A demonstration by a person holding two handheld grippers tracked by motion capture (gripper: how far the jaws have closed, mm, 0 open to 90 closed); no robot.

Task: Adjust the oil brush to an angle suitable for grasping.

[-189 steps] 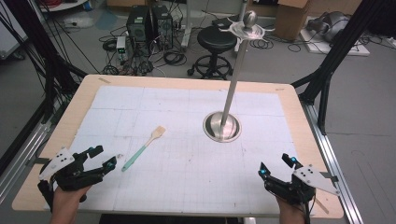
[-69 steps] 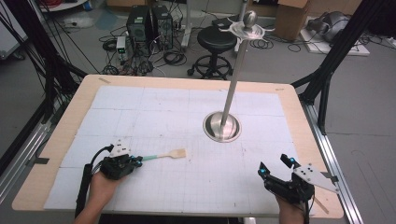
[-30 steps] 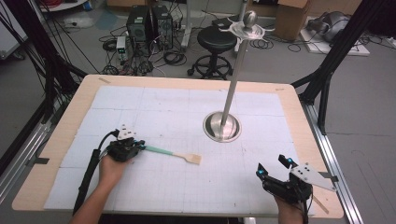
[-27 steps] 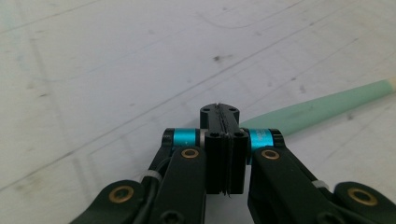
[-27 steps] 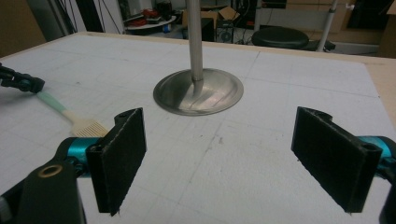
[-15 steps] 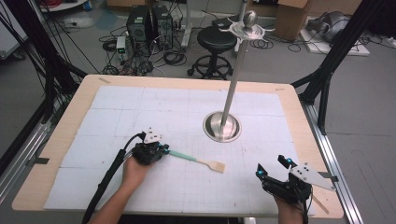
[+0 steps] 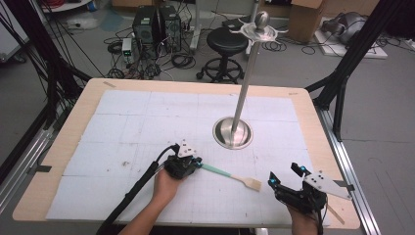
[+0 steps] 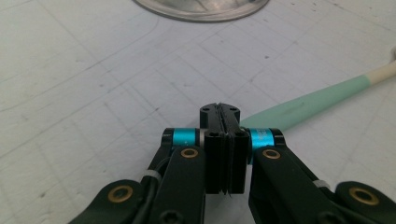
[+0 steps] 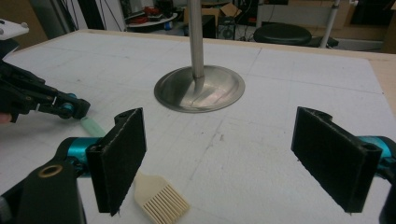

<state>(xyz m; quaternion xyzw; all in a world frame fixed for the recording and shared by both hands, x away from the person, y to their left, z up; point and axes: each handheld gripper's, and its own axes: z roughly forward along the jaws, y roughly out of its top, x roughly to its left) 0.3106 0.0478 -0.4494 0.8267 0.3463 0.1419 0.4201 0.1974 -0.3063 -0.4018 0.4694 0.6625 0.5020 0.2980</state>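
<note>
High view: your left hand-held gripper [image 7: 192, 165] clenches the mint handle of the brush [image 7: 230, 175] — bristles lie on the tabletop [image 7: 147, 112] toward your right hand-held gripper [image 7: 288, 180], apparently for a handover.
Left gripper view: jaws pressed together; the brush handle [image 8: 308, 100] runs off to the right beside them.
Right gripper view: jaws released, wide apart — brush bristles [image 9: 161, 201] just inside the left jaw; stand base [image 9: 200, 88] beyond.

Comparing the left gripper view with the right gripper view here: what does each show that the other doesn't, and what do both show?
Left gripper view alone: the left gripper shut on the brush handle. Right gripper view alone: the open right gripper, the brush's cream bristles, the stand's pole and a stool behind. Both: the stand's round metal base on the white table.
</note>
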